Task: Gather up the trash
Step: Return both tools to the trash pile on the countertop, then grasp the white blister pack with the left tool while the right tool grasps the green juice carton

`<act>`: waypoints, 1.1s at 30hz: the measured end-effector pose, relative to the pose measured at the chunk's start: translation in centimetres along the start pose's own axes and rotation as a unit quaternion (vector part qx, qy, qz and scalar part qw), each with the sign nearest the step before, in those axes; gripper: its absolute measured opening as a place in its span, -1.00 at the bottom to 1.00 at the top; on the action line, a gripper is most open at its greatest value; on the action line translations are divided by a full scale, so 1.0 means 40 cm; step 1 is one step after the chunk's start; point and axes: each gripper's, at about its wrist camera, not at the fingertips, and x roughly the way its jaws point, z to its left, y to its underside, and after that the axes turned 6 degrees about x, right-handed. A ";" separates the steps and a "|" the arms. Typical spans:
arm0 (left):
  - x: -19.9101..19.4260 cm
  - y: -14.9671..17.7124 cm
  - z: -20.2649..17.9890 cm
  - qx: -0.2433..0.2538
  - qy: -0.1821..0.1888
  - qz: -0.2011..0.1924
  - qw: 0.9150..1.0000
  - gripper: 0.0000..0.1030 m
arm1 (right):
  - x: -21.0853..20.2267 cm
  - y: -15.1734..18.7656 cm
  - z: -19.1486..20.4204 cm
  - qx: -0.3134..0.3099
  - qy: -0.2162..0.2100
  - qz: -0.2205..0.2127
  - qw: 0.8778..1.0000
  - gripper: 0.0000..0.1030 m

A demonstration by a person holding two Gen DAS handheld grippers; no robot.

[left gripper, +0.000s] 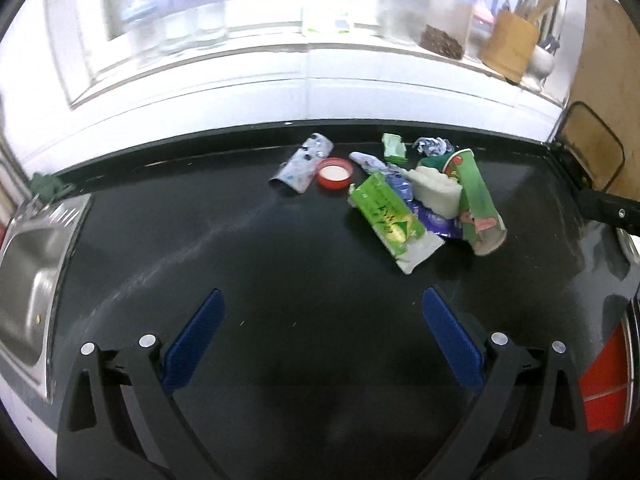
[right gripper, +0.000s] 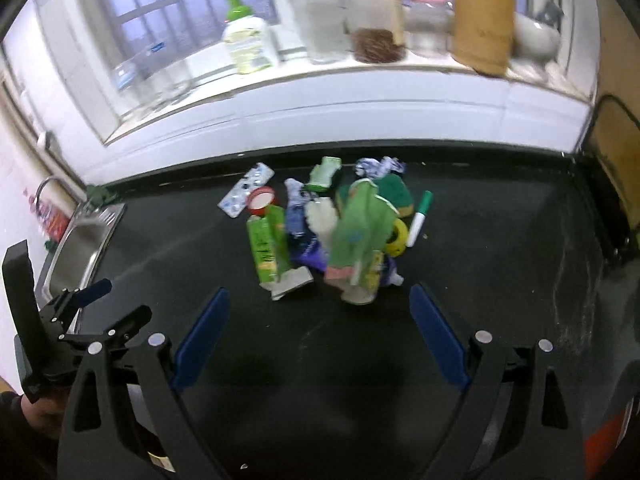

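A pile of trash lies on the black counter [left gripper: 200,260]: a green drink carton [left gripper: 390,214], a green paper cup [left gripper: 478,204], a white sponge-like lump [left gripper: 434,190], a red lid [left gripper: 335,173], a blister pack [left gripper: 302,162] and crumpled wrappers. In the right wrist view the same pile shows the carton [right gripper: 266,246], the crushed green cup [right gripper: 362,232], the red lid [right gripper: 261,200] and a green marker [right gripper: 420,218]. My left gripper [left gripper: 322,300] is open and empty, short of the pile. My right gripper [right gripper: 320,300] is open and empty, just in front of the pile.
A steel sink [left gripper: 28,280] lies at the left, also in the right wrist view [right gripper: 78,252]. The window sill holds a green-capped bottle [right gripper: 244,40], jars [right gripper: 374,20] and a wooden utensil holder [right gripper: 482,24]. A wooden board [left gripper: 608,92] leans at the right. Something red [left gripper: 604,384] sits at the lower right.
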 end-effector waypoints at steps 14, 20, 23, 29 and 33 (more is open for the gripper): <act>0.386 -0.180 0.113 0.064 -0.031 0.051 0.996 0.86 | 0.268 -0.088 -0.083 0.030 0.017 0.080 0.996 0.71; 0.571 -0.256 0.162 0.089 -0.020 0.074 0.993 0.86 | 0.361 -0.104 -0.091 0.031 0.029 0.115 0.992 0.71; 0.606 -0.285 0.175 0.087 0.004 0.053 0.995 0.86 | 0.401 -0.110 -0.095 0.035 0.032 0.132 0.990 0.70; 0.626 -0.322 0.187 0.102 0.041 0.031 0.994 0.38 | 0.445 -0.123 -0.085 0.033 0.029 0.151 0.987 0.31; 0.602 -0.322 0.159 0.128 0.051 0.032 0.990 -0.10 | 0.444 -0.119 -0.067 0.024 0.026 0.152 0.988 0.04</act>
